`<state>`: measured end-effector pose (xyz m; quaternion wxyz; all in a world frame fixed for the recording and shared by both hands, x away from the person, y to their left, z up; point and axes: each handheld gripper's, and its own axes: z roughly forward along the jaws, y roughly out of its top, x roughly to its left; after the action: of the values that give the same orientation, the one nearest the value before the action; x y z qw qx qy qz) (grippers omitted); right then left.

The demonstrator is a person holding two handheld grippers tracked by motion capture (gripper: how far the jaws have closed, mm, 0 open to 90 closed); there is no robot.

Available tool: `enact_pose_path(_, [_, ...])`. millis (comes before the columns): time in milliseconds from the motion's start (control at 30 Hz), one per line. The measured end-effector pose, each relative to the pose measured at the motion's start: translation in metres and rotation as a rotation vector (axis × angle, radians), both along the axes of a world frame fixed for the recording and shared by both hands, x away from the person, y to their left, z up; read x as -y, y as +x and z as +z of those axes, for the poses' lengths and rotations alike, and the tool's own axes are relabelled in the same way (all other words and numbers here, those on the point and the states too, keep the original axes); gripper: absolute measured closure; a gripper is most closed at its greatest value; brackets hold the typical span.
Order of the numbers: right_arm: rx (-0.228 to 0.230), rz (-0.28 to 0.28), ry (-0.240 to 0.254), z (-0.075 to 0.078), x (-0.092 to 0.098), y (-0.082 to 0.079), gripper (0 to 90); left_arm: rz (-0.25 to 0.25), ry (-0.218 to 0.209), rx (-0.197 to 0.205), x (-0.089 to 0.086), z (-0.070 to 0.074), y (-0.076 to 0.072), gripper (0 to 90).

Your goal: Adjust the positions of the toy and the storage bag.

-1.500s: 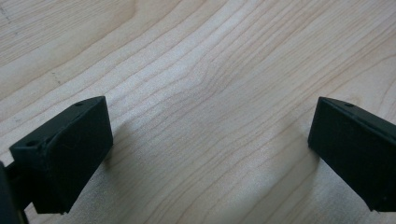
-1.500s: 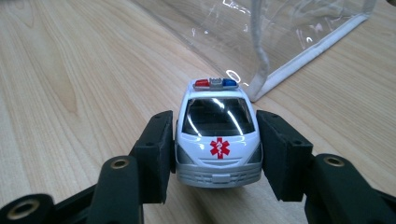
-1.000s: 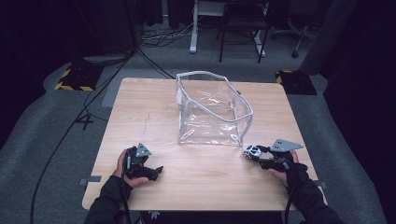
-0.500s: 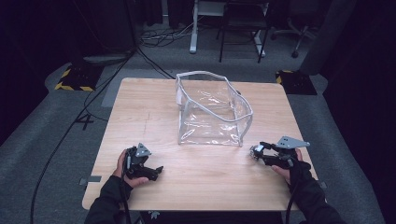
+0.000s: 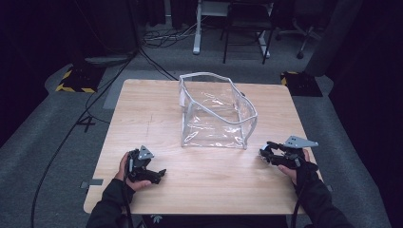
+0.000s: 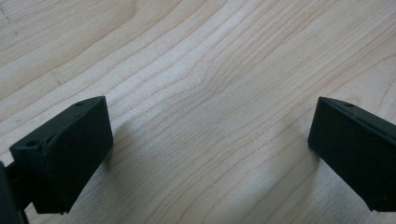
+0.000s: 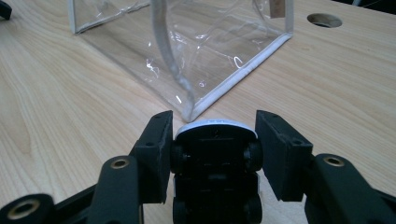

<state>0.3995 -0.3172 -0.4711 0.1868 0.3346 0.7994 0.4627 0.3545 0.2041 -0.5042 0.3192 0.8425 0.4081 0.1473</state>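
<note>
A clear plastic bag with a white rim stands open on the wooden table, past the middle. My right gripper lies at the table's right front, pointing left at the bag's near right corner. In the right gripper view its jaws are shut on a small dark toy car with a white top and black wheels, just short of the bag's corner. My left gripper rests at the left front, open. In the left gripper view bare wood lies between its jaws.
A round hole is cut in the tabletop beyond the bag. Cables trail over the grey floor at the left. Desk and chair legs stand behind the table, with yellow-and-black blocks at its far corners.
My right gripper has drawn a little to the right, away from the bag's corner, with the toy car still in it. The left gripper has not moved.
</note>
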Motion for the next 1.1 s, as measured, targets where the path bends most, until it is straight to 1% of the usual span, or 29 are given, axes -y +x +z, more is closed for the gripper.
enact_pose_path(67, [-0.002, -0.011, 0.017, 0.002, 0.001, 0.002, 48.8, 0.000, 0.000, 0.000, 0.000, 0.000, 0.000, 0.1])
enact_pose_path(133, [0.004, -0.017, 0.014, 0.004, 0.002, 0.005, 48.8, 0.001, -0.002, 0.000, 0.000, 0.000, 0.000, 0.1])
enact_pose_path(167, [-0.001, -0.022, 0.021, 0.005, 0.003, 0.006, 48.8, 0.000, 0.000, 0.000, 0.000, 0.000, 0.000, 0.1])
enact_pose_path(200, [0.005, -0.023, 0.025, 0.006, 0.005, 0.007, 48.8, 0.000, 0.000, 0.000, 0.000, 0.000, 0.000, 0.1])
enact_pose_path(267, [0.011, -0.031, 0.019, 0.009, 0.008, 0.010, 48.9, 0.001, 0.000, -0.001, 0.000, 0.000, 0.000, 0.2])
enact_pose_path(300, [0.010, -0.041, 0.032, 0.010, 0.009, 0.010, 48.8, 0.001, 0.000, -0.003, 0.000, 0.000, 0.000, 0.2])
enact_pose_path(400, [0.018, -0.054, 0.034, 0.014, 0.013, 0.013, 48.8, 0.003, 0.003, 0.001, 0.000, 0.000, 0.000, 0.2])
enact_pose_path(500, [0.025, -0.075, 0.050, 0.018, 0.017, 0.017, 48.9, 0.004, 0.001, 0.001, 0.000, 0.000, 0.000, 0.2])
enact_pose_path(533, [0.034, -0.079, 0.050, 0.020, 0.018, 0.019, 48.8, 0.003, 0.004, 0.001, 0.000, 0.000, 0.000, 0.2])
enact_pose_path(600, [0.031, -0.092, 0.057, 0.023, 0.020, 0.022, 48.9, 0.005, 0.001, 0.001, 0.000, 0.000, 0.000, 0.2])
enact_pose_path(733, [0.047, -0.109, 0.041, 0.028, 0.024, 0.028, 48.8, 0.005, 0.002, 0.002, 0.000, 0.000, 0.000, 0.2])
enact_pose_path(767, [0.041, -0.115, 0.043, 0.029, 0.024, 0.030, 48.8, 0.005, 0.002, 0.001, 0.000, 0.000, 0.000, 0.2])
enact_pose_path(833, [0.044, -0.118, 0.054, 0.032, 0.025, 0.033, 48.8, 0.004, 0.002, 0.001, 0.000, 0.000, 0.000, 0.2])
enact_pose_path(933, [0.057, -0.123, 0.051, 0.035, 0.026, 0.037, 48.9, 0.005, 0.001, 0.001, 0.000, 0.000, 0.000, 0.2])
enact_pose_path(1000, [0.052, -0.132, 0.055, 0.037, 0.025, 0.039, 48.8, 0.003, 0.004, 0.001, 0.000, 0.000, 0.000, 0.2])
enact_pose_path(1067, [0.058, -0.130, 0.051, 0.038, 0.027, 0.043, 48.8, 0.004, 0.002, 0.001, 0.000, 0.000, 0.000, 0.2])
enact_pose_path(1100, [0.056, -0.139, 0.056, 0.039, 0.026, 0.045, 48.8, 0.002, 0.005, 0.001, 0.000, 0.000, 0.000, 0.2])
